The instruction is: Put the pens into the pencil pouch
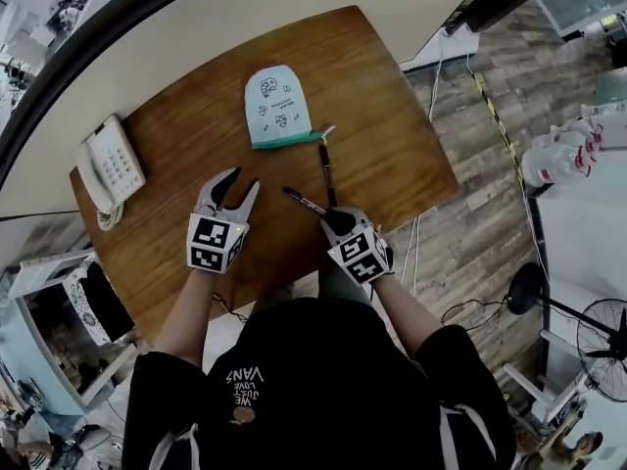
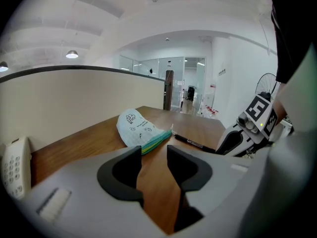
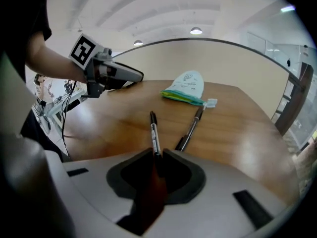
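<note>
A pale blue pencil pouch [image 1: 277, 106] with a green zip edge lies flat toward the far side of the wooden table [image 1: 196, 125]. Two black pens lie in front of it. One pen [image 1: 326, 172] points at the pouch's corner and rests free. The other pen [image 1: 306, 202] lies slanted, and my right gripper [image 1: 333, 218] is shut on its near end; in the right gripper view that pen [image 3: 155, 135] runs out from between the jaw tips beside the free pen [image 3: 190, 128]. My left gripper [image 1: 238, 189] hovers open and holds nothing, pointing toward the pouch [image 2: 141, 130].
A white desk telephone [image 1: 110, 169] sits at the table's left end. A curved partition wall runs behind the table. To the right are wood flooring, cables and a standing fan [image 1: 598, 336].
</note>
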Tool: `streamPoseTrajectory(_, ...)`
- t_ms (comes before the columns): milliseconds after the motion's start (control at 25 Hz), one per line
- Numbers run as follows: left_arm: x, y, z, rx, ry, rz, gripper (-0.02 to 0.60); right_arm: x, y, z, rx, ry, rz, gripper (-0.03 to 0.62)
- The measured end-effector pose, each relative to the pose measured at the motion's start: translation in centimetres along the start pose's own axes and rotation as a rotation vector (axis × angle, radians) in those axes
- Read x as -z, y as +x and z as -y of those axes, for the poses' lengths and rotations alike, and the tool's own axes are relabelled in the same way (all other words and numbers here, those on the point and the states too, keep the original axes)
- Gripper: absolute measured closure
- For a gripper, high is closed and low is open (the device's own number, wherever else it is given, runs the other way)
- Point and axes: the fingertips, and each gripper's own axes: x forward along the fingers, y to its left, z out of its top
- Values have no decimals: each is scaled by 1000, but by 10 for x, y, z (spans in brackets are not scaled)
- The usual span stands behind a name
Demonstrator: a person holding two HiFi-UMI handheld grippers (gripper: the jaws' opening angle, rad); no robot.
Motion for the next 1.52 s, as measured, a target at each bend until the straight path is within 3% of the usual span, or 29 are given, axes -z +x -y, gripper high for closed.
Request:
streamPoseTrajectory(480, 10, 49, -6, 20, 157, -90, 419, 1, -2, -4, -13, -26, 9, 548)
streamPoseTrajectory(680, 15, 72, -12, -4, 302, -143, 380, 0, -9, -11, -29, 14, 36, 549)
streamPoseTrajectory(1080, 23, 98, -17, 45, 523, -212, 396, -11, -23, -14, -24, 74, 91, 548)
streamPoseTrajectory(1160, 23, 99, -17, 46, 538, -215, 470, -12, -25, -12, -18, 96, 98, 549)
streamPoseTrajectory(1320, 23, 98, -16, 61, 520, -222, 526, -20, -27, -6, 2, 121, 115, 548)
streamPoseTrajectory(1520, 24, 89, -17, 71, 373, -234, 552, -29, -23, -1, 24, 141, 126, 549)
